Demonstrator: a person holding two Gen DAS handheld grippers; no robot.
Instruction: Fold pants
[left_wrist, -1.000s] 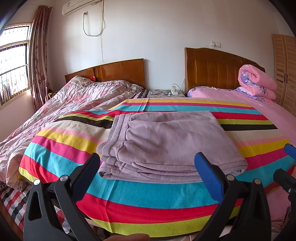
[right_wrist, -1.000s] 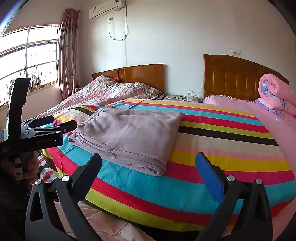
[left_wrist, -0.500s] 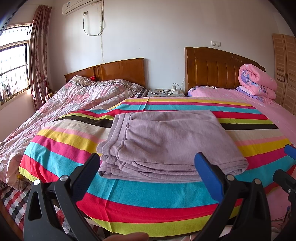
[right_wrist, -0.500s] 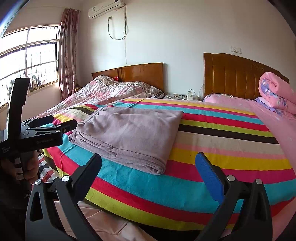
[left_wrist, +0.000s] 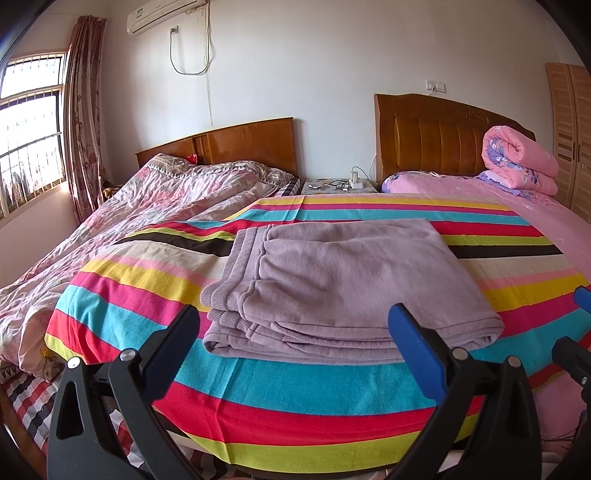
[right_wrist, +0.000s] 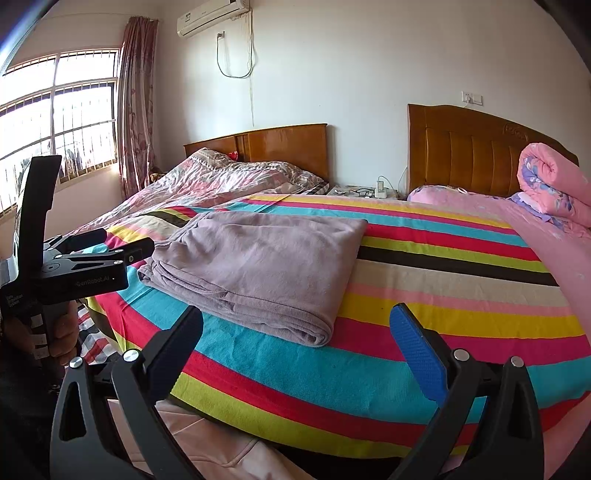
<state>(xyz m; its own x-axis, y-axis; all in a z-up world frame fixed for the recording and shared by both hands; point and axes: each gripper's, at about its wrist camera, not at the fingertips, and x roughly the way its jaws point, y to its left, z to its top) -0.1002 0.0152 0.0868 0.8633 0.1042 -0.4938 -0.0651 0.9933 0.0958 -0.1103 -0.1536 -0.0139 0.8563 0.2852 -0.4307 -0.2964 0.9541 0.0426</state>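
Folded pants (left_wrist: 347, 284) are seen lying flat on a striped blanket (left_wrist: 280, 387), and nothing is held.

The purple pants (right_wrist: 258, 266) are folded into a thick, neat stack, and the loose edges are turned toward the near left side. The blanket (right_wrist: 443, 295) is spread over a bed, and a pink rolled quilt (left_wrist: 517, 162) is set far back by the headboard (left_wrist: 436, 140). The left gripper (left_wrist: 291, 336) is held near the front edge of the bed, just short of the pants, and its two fingers are spread wide apart with nothing between them. The right gripper (right_wrist: 295, 336) is held the same way, spread wide and empty, a bit to the right of the pants. In the right view the left gripper (right_wrist: 110, 251) is seen from the side, close to the pants' left edge.
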